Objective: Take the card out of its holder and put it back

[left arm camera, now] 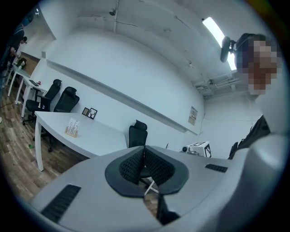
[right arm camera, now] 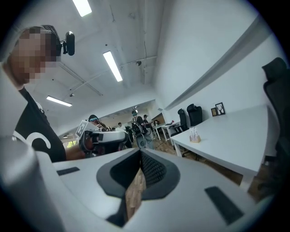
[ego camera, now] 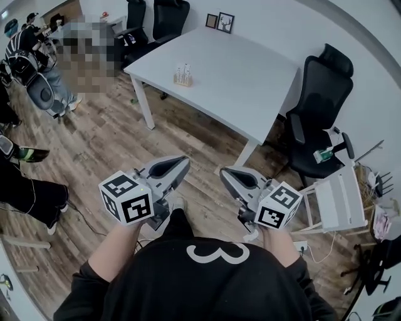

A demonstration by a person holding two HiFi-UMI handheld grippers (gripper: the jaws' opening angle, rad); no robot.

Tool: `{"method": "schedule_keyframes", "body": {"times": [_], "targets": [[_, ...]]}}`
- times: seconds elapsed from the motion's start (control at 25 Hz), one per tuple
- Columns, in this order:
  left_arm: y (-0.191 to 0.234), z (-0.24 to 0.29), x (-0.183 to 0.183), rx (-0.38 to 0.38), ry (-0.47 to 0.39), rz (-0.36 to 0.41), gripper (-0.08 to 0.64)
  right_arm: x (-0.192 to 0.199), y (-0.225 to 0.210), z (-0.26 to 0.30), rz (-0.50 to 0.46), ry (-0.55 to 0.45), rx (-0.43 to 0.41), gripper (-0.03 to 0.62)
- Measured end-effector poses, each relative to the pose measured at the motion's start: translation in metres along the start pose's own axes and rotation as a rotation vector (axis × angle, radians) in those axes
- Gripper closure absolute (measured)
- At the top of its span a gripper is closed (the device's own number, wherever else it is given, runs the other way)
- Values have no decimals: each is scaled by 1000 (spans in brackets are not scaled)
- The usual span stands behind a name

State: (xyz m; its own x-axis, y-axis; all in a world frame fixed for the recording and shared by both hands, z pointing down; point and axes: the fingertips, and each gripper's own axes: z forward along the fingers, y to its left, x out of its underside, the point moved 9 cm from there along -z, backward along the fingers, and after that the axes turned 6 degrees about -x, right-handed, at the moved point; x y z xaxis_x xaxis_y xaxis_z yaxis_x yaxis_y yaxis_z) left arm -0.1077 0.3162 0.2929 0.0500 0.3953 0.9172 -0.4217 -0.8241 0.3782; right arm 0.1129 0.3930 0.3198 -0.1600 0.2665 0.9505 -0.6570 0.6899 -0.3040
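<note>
A small wooden holder with white cards (ego camera: 183, 76) stands near the left edge of the white table (ego camera: 232, 81), well ahead of both grippers. The same card holder (left arm camera: 71, 128) shows far off in the left gripper view, and the card holder (right arm camera: 194, 135) is small in the right gripper view. My left gripper (ego camera: 183, 164) and right gripper (ego camera: 224, 173) hang side by side over the wooden floor, close to my body and pointing toward the table. Each is shut with nothing between its pads: left gripper (left arm camera: 145, 152), right gripper (right arm camera: 139, 155).
A black office chair (ego camera: 319, 106) stands at the table's right end, with a white rack (ego camera: 338, 200) below it. Two picture frames (ego camera: 220, 22) lean at the table's far edge. More black chairs (ego camera: 156, 19) stand behind. People (ego camera: 28, 56) are at the left.
</note>
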Motion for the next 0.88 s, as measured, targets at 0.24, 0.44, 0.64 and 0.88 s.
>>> {"method": "schedule_keyframes", "body": {"times": [0.24,0.44,0.64,0.88], "targets": [[111,45,-51,0,52,-9,545,-32,-81,90,42,-2,8,583],[206,80,-89,-20,109,43,545,-60,-150,168,59,2,12,583],[265,105,-109,13,109,-12,545,-80,-190,212,53,3,17,583],[298,136,-113,24,136,-33,545,-82,-229,229,58,36,50,582]]}}
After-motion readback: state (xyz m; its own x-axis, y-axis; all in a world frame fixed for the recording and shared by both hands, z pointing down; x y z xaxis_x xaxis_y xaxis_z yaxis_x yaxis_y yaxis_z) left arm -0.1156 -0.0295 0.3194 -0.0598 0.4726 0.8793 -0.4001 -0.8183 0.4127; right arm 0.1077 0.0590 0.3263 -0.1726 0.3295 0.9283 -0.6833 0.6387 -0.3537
